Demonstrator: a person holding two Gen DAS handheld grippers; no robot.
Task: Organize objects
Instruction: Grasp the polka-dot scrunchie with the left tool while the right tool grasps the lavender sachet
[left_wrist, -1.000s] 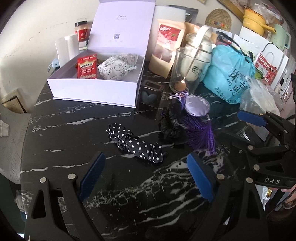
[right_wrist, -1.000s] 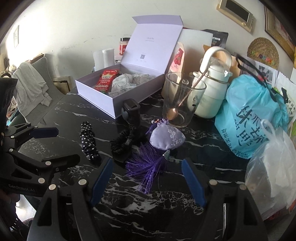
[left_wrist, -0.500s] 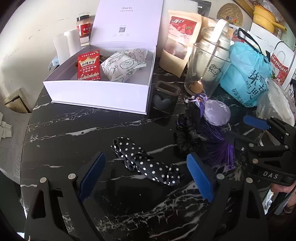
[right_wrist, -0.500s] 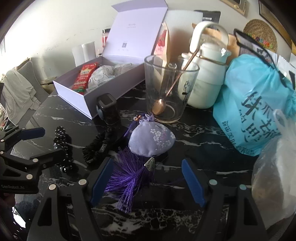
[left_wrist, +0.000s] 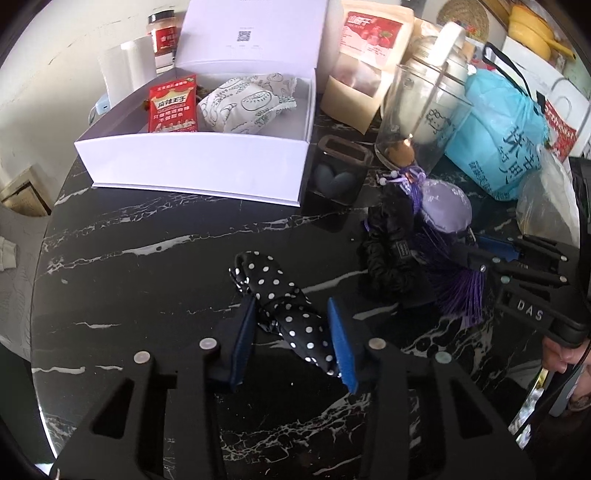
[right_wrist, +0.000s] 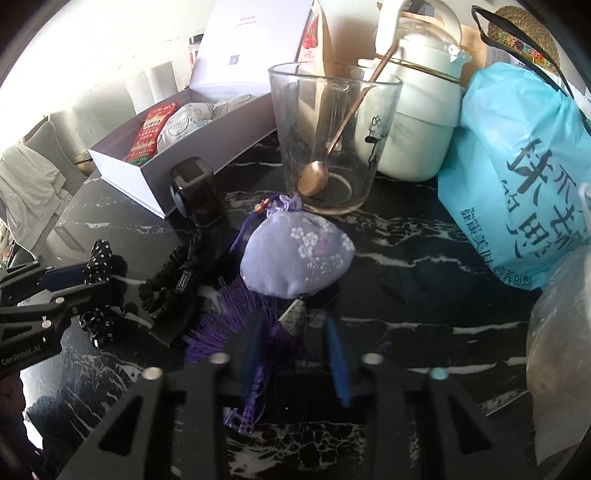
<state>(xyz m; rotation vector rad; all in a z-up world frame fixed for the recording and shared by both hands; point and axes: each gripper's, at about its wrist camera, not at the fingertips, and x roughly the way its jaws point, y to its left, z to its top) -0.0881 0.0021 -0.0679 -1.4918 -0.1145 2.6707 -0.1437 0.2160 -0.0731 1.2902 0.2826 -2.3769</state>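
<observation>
The jaws of the left gripper (left_wrist: 291, 334) are closing around the black cloth hair tie with white dots (left_wrist: 284, 310), which lies slanting on the black marble table (left_wrist: 147, 266), its long way running up-left, away from the jaws. The right gripper (right_wrist: 295, 350) has pinched shut on the purple tassel (right_wrist: 258, 332) of the round lilac flowery cloth pouch (right_wrist: 299, 258) just ahead.

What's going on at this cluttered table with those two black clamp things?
A person is tidying up with two handheld tools. The left gripper is closing around a polka-dot hair tie on the black marble table. The right gripper has shut on the purple tassel of a lavender sachet. An open white box sits behind.
</observation>
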